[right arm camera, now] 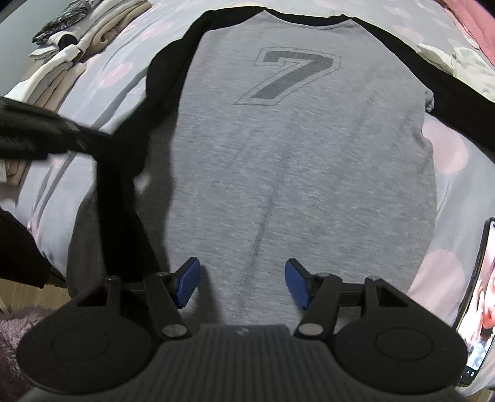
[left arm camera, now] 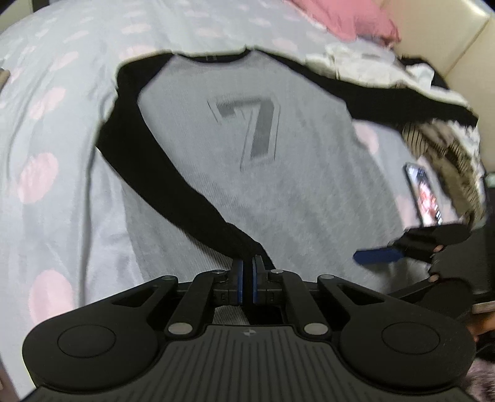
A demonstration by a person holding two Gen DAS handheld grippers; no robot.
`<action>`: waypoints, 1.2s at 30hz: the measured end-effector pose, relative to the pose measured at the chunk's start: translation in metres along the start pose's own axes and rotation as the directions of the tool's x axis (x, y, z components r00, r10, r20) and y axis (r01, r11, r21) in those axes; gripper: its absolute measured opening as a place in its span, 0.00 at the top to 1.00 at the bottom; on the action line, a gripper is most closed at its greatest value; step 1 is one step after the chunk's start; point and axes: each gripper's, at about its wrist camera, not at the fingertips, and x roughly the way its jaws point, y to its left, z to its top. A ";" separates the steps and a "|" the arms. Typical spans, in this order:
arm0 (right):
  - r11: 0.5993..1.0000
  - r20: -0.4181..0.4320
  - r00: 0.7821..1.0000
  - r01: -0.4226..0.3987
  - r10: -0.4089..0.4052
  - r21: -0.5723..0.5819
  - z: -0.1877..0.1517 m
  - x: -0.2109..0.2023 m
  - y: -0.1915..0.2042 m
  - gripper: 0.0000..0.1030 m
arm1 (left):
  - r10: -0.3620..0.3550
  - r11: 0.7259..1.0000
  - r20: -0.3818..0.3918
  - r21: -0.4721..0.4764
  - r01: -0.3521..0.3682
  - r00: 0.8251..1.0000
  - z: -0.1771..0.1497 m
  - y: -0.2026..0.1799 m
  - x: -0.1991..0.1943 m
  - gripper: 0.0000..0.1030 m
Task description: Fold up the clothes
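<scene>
**Q:** State of the left gripper (left arm camera: 247, 263)?

**A:** I read its blue pads (left arm camera: 238, 280) as pressed nearly together, pinching the end of the black sleeve (left arm camera: 173, 185). The sleeve ran up and away from the fingertips, to their left, toward the collar.

**Q:** And the right gripper (right arm camera: 241, 280)?

**A:** Its fingers (right arm camera: 187, 283) stood wide apart and held nothing. In the left view I saw it to the right of my fingers, gripped by a gloved hand (left arm camera: 439, 247). Motion blur kept me from judging whether it touched the cloth.

**Q:** Location of the shirt (right arm camera: 294, 170)?

**A:** It lay flat on the bedsheet (left arm camera: 62, 154), directly ahead of both finger pairs, with the hem nearest them and the collar farthest. The grey panel showed a large 7 (right arm camera: 294, 75). In the right view, grey fabric filled the gap between the open fingers.

**Q:** The other sleeve?

**A:** It stretched out beyond the right of the fingers, toward a loose clothes pile (left arm camera: 448, 148).

**Q:** Other items noted?

**A:** A phone (right arm camera: 476, 309) lay just right of the right fingers, beside the shirt's edge, screen lit. Folded clothes (right arm camera: 62, 62) sat far ahead to the left. A pink pillow (left arm camera: 349, 18) lay beyond the collar.
</scene>
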 end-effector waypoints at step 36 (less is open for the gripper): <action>1.000 0.001 1.000 0.025 -0.025 -0.009 0.012 0.012 -0.004 0.29 | 0.419 0.763 -0.008 -0.539 -0.357 0.908 0.056 0.290 -0.091 0.97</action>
